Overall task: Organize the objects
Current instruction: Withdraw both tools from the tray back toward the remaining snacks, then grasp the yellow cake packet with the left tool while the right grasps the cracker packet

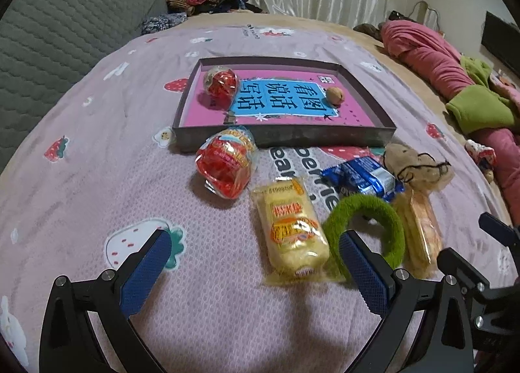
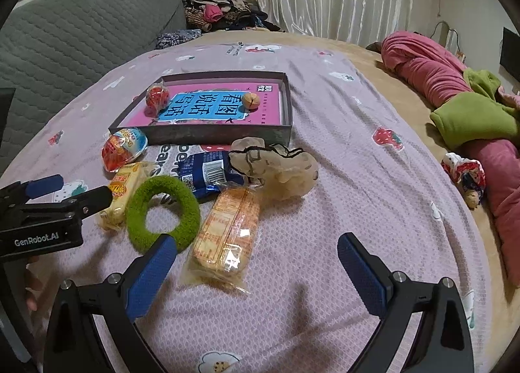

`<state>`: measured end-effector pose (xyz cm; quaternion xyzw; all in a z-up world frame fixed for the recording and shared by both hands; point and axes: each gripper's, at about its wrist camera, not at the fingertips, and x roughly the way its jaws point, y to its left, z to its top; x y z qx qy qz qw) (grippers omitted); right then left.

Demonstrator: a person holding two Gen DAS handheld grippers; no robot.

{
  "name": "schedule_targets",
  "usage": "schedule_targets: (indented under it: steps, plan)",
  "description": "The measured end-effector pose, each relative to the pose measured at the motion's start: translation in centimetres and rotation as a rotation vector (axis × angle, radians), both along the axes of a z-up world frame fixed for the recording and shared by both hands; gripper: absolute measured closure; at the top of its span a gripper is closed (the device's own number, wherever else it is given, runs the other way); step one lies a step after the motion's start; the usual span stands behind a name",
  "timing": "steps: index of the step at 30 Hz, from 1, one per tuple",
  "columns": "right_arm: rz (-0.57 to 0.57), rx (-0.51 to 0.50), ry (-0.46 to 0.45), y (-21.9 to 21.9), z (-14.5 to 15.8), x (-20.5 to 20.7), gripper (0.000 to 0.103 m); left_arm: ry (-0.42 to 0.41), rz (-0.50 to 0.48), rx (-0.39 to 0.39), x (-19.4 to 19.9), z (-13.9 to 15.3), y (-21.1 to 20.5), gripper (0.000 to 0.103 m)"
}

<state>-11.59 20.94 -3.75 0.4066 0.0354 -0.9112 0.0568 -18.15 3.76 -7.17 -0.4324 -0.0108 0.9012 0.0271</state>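
Note:
A shallow grey box [image 1: 282, 139] [image 2: 208, 134] lies on the bed with a pink and blue book, a red wrapped snack [image 1: 221, 82] [image 2: 156, 96] and a walnut [image 1: 335, 95] [image 2: 252, 101] inside. In front of it lie a red jelly cup [image 1: 226, 163] [image 2: 122, 148], a yellow snack pack [image 1: 291, 226] [image 2: 122, 189], a green fuzzy ring [image 1: 367, 233] [image 2: 162, 210], a blue cookie packet [image 1: 364, 178] [image 2: 209, 173], a beige plush toy [image 1: 412, 166] [image 2: 279, 171] and an orange cracker pack [image 1: 422, 230] [image 2: 227, 236]. My left gripper [image 1: 255, 244] [image 2: 70, 189] and my right gripper [image 2: 256, 251] both stand open, holding nothing.
The pink strawberry-print sheet [image 1: 97, 145] [image 2: 357, 178] covers the bed. A grey quilted headboard [image 1: 65, 15] stands at the left. Pink and green bedding [image 1: 455, 80] [image 2: 455, 106] is piled along the right edge. Clothes [image 2: 221, 12] are heaped at the far end.

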Motion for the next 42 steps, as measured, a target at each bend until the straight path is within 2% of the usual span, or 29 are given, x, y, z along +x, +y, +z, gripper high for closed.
schedule_targets:
  steps: [7,15,19,21,26,28,29,30,32,34,35,36,37,38,42]
  plan:
    - [0.004,0.000,-0.009,-0.4,-0.6,-0.7,0.003,-0.024,0.010,-0.008,-1.8,-0.7,0.3,0.000]
    - [-0.050,-0.064,-0.019,0.1,-1.3,-1.8,0.003,-0.047,0.043,-0.001,-3.4,-1.6,0.5,0.000]
    - [-0.073,-0.056,-0.035,0.1,-1.9,-2.4,0.003,-0.071,0.062,-0.007,-4.2,-2.2,0.6,0.000]
    - [-0.081,-0.043,-0.045,0.0,-2.3,-2.5,0.010,-0.090,0.075,-0.015,-4.6,-2.8,0.7,0.000]
    - [-0.090,-0.035,-0.054,0.1,-2.9,-2.8,0.016,-0.115,0.098,-0.019,-4.9,-3.7,0.7,0.000]
    - [-0.085,-0.022,-0.063,-0.1,-3.2,-2.9,0.023,-0.127,0.106,-0.014,-5.0,-4.0,0.6,0.003]
    - [-0.077,-0.025,-0.069,-0.2,-3.3,-2.9,0.033,-0.131,0.107,-0.020,-5.1,-4.2,0.5,0.003]
    - [-0.068,-0.038,-0.077,-0.1,-3.5,-3.0,0.043,-0.134,0.108,-0.023,-5.1,-4.2,0.5,0.007]
    - [-0.062,-0.073,-0.087,0.2,-3.7,-2.9,0.046,-0.135,0.105,-0.032,-4.9,-4.3,0.5,0.010]
    - [-0.055,-0.075,-0.080,0.3,-3.6,-2.8,0.049,-0.133,0.087,-0.038,-4.8,-4.2,0.7,0.027]
    - [-0.050,-0.077,-0.080,0.3,-3.6,-2.8,0.054,-0.130,0.080,-0.040,-4.7,-4.1,0.8,0.033]
    - [-0.046,-0.082,-0.080,0.3,-3.6,-2.8,0.059,-0.126,0.071,-0.040,-4.6,-4.0,1.0,0.045]
    - [-0.039,-0.088,-0.079,0.4,-3.5,-2.7,0.061,-0.125,0.060,-0.037,-4.4,-3.9,1.1,0.058]
    - [-0.032,-0.089,-0.080,0.3,-3.5,-2.6,0.061,-0.132,0.045,-0.030,-4.2,-3.9,1.2,0.062]
    - [-0.012,-0.100,-0.083,0.4,-3.5,-2.3,0.062,-0.132,0.027,-0.015,-3.7,-3.8,1.0,0.064]
